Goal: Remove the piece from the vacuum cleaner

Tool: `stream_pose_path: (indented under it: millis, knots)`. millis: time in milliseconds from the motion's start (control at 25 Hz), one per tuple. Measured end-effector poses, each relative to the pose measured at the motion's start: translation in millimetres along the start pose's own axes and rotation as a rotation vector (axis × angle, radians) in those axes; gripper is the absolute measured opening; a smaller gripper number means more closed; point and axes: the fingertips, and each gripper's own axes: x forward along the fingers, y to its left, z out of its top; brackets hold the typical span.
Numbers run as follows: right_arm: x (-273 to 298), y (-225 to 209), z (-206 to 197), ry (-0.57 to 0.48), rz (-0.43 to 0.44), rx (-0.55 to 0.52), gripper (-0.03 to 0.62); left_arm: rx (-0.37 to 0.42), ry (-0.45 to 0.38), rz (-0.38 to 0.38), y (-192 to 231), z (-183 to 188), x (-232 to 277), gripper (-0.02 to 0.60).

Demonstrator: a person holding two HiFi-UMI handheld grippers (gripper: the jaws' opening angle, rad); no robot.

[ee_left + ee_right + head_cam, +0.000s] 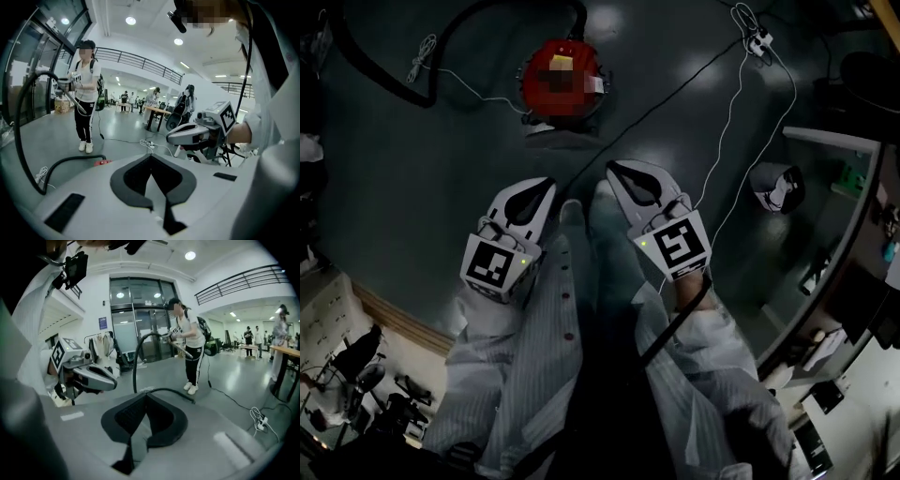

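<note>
A red canister vacuum cleaner [561, 82] stands on the dark floor ahead of me, and its black hose [394, 80] curves off to the upper left. Both grippers hang above the floor, well short of it. My left gripper [546, 184] is shut with nothing in it. My right gripper [613, 169] is shut and empty as well. In the left gripper view a strip of the red vacuum [101, 162] and the hose [21, 126] show past the closed jaws. A standing person [190, 343] holds the far end of the hose [139, 350].
A white power strip [759, 39] with white and black cables lies at the upper right. A small grey and white object [778, 186] sits on the floor by a glass-edged desk [853, 216]. A curved wooden edge [394, 314] runs at the lower left. More people stand in the distance.
</note>
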Motion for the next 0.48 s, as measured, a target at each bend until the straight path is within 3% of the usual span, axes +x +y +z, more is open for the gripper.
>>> stream_pose_path:
  millis: [240,480]
  knots:
    - [88,-30,-102,0.179,0.113,-0.049,0.002,0.028,0.118,-0.028,52,-75,83,0.005]
    - [175,-41,-202,0.267,0.133,-0.035,0.002,0.132,0.265,-0.033,129,-158,163,0.005]
